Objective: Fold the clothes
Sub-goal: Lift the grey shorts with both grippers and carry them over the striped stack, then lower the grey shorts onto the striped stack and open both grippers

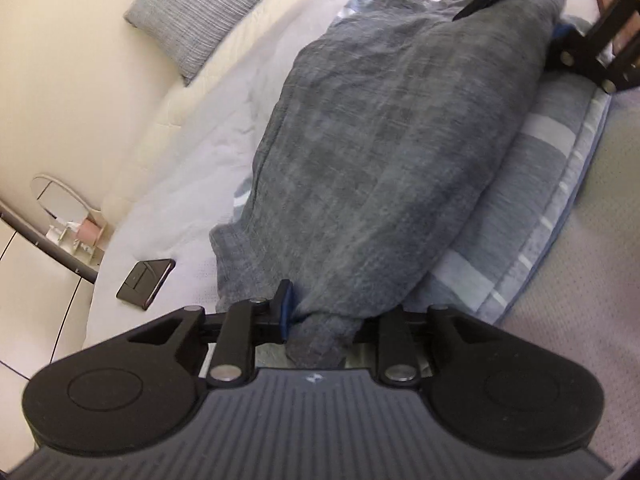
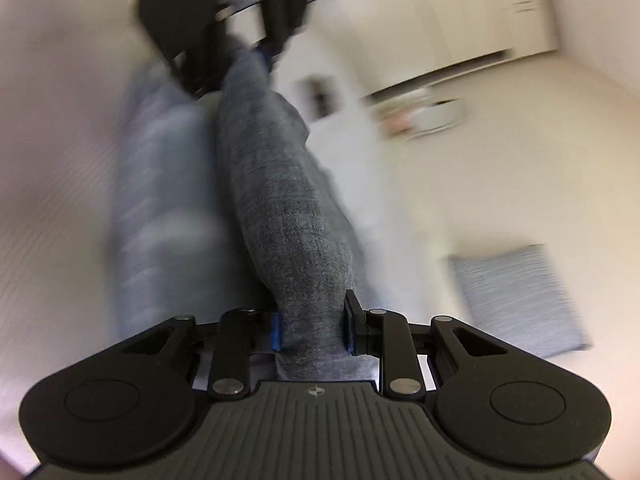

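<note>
Two hand-held grippers hold one grey garment (image 1: 380, 168) stretched between them above the bed (image 1: 192, 168). My left hand-held gripper (image 1: 316, 320) is clamped on a bunched end of the cloth; only its left blue pad shows, the other being buried under the fabric. My right hand-held gripper (image 2: 310, 326) pinches the opposite end between both blue pads, and in the left wrist view it appears at the far top corner, meeting the cloth there. The garment hangs as a broad, slack sheet over a striped blanket (image 1: 532, 184), sagging in the middle; whether its low part touches the blanket I cannot tell. The right wrist view is smeared by motion, so I judge this hand to be moving. A cushion (image 1: 200, 16) lies against the headboard, and a phone (image 1: 146, 278) lies on the sheet near the bed's edge.

Handling, as I judge it: the knit is soft, light and limp, with no stiffness to keep a shape, so it drapes and wrinkles wherever unsupported. It is not fragile and the weave looks grippy, not slick. The best hold is at corners or hems, with an even pull between both hands so that edges line up for a fold. How far the folding stands cannot be settled here.
</note>
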### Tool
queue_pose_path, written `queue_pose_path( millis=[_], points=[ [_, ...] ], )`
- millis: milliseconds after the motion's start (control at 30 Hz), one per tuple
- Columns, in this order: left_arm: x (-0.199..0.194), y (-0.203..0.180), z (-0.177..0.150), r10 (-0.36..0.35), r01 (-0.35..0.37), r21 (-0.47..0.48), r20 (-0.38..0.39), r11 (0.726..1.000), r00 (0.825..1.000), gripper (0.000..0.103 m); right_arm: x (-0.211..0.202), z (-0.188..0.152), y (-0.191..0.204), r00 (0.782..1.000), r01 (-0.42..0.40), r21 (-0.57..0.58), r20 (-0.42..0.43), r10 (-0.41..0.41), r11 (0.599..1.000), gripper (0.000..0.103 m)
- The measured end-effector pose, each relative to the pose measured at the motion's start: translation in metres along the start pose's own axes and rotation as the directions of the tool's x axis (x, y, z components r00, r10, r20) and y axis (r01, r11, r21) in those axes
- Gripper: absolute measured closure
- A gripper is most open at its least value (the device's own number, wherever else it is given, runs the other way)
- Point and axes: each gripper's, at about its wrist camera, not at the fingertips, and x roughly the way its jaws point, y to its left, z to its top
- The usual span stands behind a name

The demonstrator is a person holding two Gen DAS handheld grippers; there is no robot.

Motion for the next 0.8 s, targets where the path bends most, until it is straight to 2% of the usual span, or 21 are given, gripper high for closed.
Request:
queue_pose_path(
  millis=[67, 133, 233, 300, 367, 433, 600, 800],
  points=[
    [0.025, -0.010, -0.009, -0.047, 0.047, -0.021, -0.020, 0.999, 0.999, 0.067, -0.004, -0.006, 0.011, 1.000, 0.021, -0.014, 0.013, -0.020, 1.000, 0.066],
    [0.017, -0.012, -0.012, -0.018, 0.018, 0.007, 0.003, 1.000, 1.000, 0.065, -0.013, -0.009, 0.011, 0.999, 0.048, 0.003, 0.016, -0.048, 0.999, 0.056],
    [-0.005, -0.023, -0.020, 0.027, -0.031, 0.063, 0.051, 0.998, 0.998, 0.065, -0.029, -0.016, 0.011, 0.997, 0.076, 0.023, 0.020, -0.076, 0.997, 0.056],
    [-0.007, -0.029, -0.023, 0.035, -0.039, 0.091, 0.045, 0.995, 0.998, 0.068, -0.042, -0.016, 0.009, 0.996, 0.080, 0.033, 0.032, -0.081, 0.996, 0.061],
    [-0.005, -0.034, -0.025, 0.028, -0.031, 0.115, 0.033, 0.993, 0.999, 0.087, -0.047, -0.016, 0.011, 0.997, 0.073, 0.027, 0.039, -0.074, 0.997, 0.075],
    [-0.002, -0.041, -0.026, 0.018, -0.021, 0.140, 0.022, 0.990, 1.000, 0.090, -0.043, -0.016, 0.012, 0.998, 0.056, 0.028, 0.033, -0.057, 0.998, 0.084],
    [0.007, -0.048, -0.035, 0.007, -0.007, 0.152, -0.001, 0.988, 1.000, 0.091, -0.046, -0.014, 0.001, 0.999, 0.019, 0.103, 0.036, -0.023, 0.994, 0.086],
    [-0.001, -0.045, -0.045, 0.007, -0.003, 0.113, -0.035, 0.994, 0.999, 0.091, -0.040, -0.015, 0.007, 1.000, 0.003, 0.087, 0.016, -0.005, 0.996, 0.084]
  ],
)
